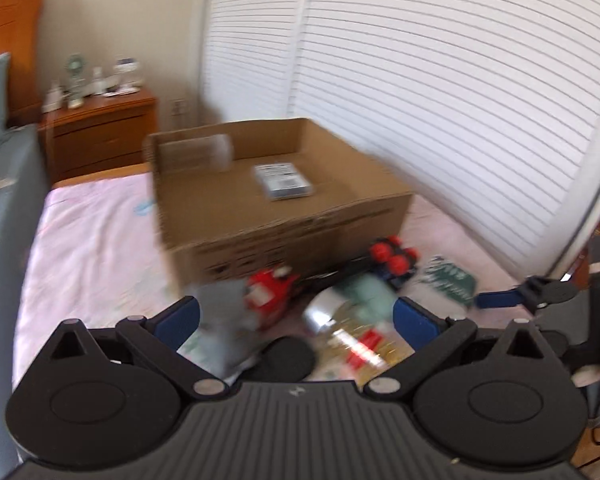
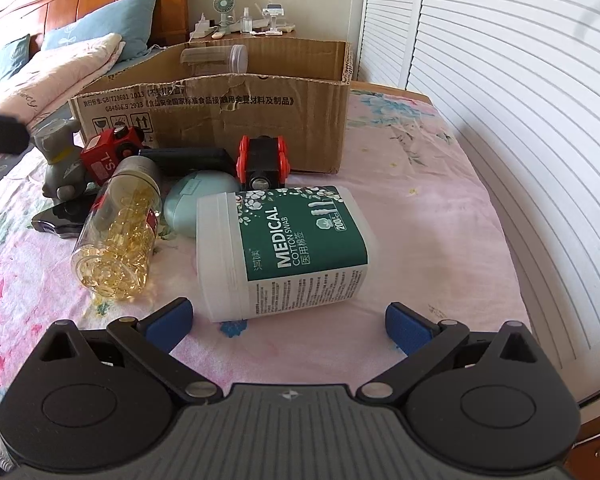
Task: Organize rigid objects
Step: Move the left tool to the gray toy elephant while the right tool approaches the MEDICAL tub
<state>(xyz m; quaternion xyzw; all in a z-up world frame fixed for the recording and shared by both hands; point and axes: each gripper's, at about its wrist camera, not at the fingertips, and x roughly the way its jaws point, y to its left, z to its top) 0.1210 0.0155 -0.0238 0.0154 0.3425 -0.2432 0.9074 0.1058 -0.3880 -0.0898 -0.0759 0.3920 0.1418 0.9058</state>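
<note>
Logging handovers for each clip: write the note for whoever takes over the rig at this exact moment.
Left gripper: open, empty, over the pile; its view is blurred.
Right gripper: open, empty, just short of the cotton swab box, which lies on its side.
Cardboard box on the bed holds a clear lidded tube and a flat packet.
Still outside in front of it: capsule bottle, red toy truck, green case, red-wheeled black toy, grey figurine.
Left to do: move these into the box, probably the swab box first.
</note>
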